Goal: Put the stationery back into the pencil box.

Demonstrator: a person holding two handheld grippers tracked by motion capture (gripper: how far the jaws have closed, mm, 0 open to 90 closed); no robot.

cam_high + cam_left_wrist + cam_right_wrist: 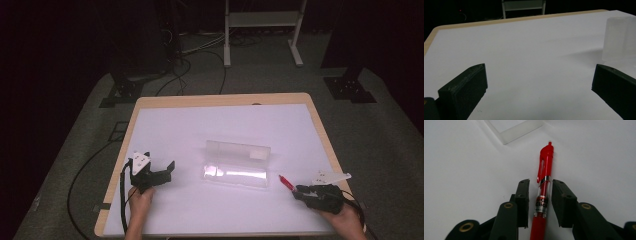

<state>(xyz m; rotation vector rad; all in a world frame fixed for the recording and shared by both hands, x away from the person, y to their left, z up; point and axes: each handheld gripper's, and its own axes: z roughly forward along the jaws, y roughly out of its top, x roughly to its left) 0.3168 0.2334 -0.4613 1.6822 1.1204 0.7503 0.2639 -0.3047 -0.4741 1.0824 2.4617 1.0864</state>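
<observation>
On the white table top (165, 130), between the two hands, lies a clear plastic case (236, 163), its lid standing open toward the far side; nothing can be made out inside it, though glare on the plastic hides part of its floor. In the left gripper view one frosted end of the case (620, 38) rises at the right edge, cut off by the frame, and nothing lies between it and the jaws. The red pen (286, 182) lies on the table just right of the case and apart from it, its clicker end pointing toward the case. The right gripper (302, 192), held low near the table's right front corner, has its jaws on either side of the pen's clear barrel. In the right gripper view the pen (543, 192) runs lengthwise between the two black jaws, with a thin gap showing on each side, so the pads (522, 200) stand narrow around it but do not press it; the pen's lower end is cut off by the frame. A corner of the case (516, 131) shows just beyond the clicker. The left gripper (157, 175) rests near the left front edge, well apart from the case, jaws spread wide with bare table between them. Beyond the table, cables and a white stand's legs (260, 35) fade into darkness.
</observation>
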